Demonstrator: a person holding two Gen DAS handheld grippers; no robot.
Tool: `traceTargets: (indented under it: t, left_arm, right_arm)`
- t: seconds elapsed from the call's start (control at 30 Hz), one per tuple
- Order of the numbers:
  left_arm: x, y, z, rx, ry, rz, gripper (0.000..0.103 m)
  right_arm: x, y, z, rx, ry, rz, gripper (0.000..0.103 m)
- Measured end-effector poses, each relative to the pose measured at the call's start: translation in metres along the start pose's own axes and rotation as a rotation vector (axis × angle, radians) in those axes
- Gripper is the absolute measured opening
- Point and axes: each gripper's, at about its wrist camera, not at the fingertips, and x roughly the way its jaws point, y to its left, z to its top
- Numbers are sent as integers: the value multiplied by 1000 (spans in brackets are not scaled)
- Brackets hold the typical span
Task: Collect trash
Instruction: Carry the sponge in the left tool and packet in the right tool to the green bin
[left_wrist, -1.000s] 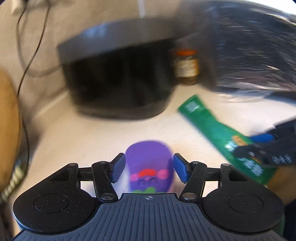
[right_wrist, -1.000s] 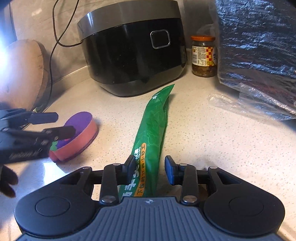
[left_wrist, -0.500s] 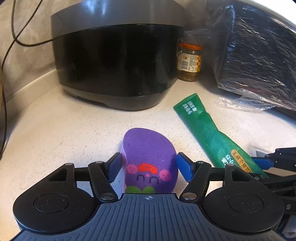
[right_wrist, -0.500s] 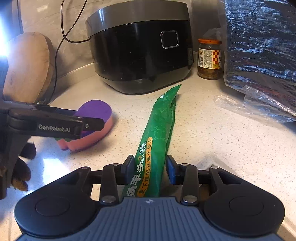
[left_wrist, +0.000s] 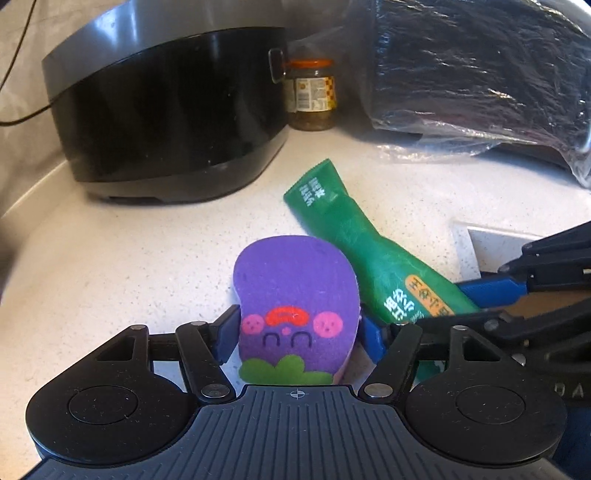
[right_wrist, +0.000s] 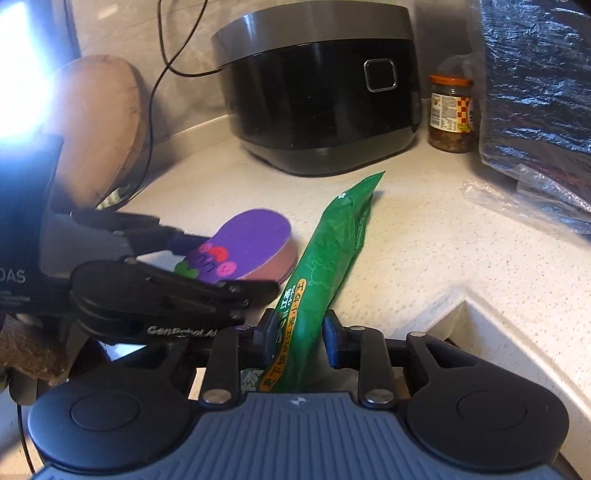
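Observation:
A purple sponge (left_wrist: 295, 288) with a cartoon face and a pink underside lies on the pale counter (left_wrist: 129, 258). My left gripper (left_wrist: 297, 332) stands open at its widest, one finger on each side of the sponge's near end. From the right wrist view the sponge (right_wrist: 251, 236) sits between the left gripper's black fingers (right_wrist: 251, 288). A long green snack packet (right_wrist: 340, 229) lies just right of the sponge. My right gripper (right_wrist: 301, 328) is closing on the packet's near end, and its pads press the sides. The same packet (left_wrist: 354, 229) angles away toward the right gripper (left_wrist: 461, 302).
A black rice cooker (right_wrist: 317, 92) stands at the back with a cable behind it. A glass jar (right_wrist: 450, 114) is to its right, beside a big black plastic-wrapped bundle (right_wrist: 535, 92). A wooden board (right_wrist: 96, 125) leans at the left. A sink edge (right_wrist: 498, 332) drops off at the right.
The left gripper moved forward so that its fingers now flank the sponge, and its jaws spread slightly. The right gripper's jaws narrowed onto the green packet.

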Motion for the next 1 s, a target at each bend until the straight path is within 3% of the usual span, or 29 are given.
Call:
traceTargets:
  t: [0.17,0.37,0.43,0.5,0.73,0.77,0.87,1.0]
  left_arm:
    - [-20,-1,-2,15,-52,38,69]
    - [-52,5,-22,-32,-42,30,69]
    - [-65,5,-30,-34,-41,35,69]
    - [-78,6,-39,-40,-50,18,69]
    - [-125,18,-66,-104,-96,25,69]
    - [-131,19,-69,-113,-95,34,69]
    - [-148,19,-79,-134,-100,64,69]
    - [-166,15,-90,-156,-123,97,69]
  right_arm:
    - [-6,1,-6,-6,7,12,27]
    - [-12,8,-7,-19,12,40,28]
    - [-14,10,-4,-20,0,31,35]
    - [-13,11,0,-4,-15,18,58]
    - [19,2,23,78,-30,-59,59]
    - [26,2,27,89,-22,-69,58]
    - [38,7,29,95,14,-64,32]
    - [19,20,17,129,22,90,20]
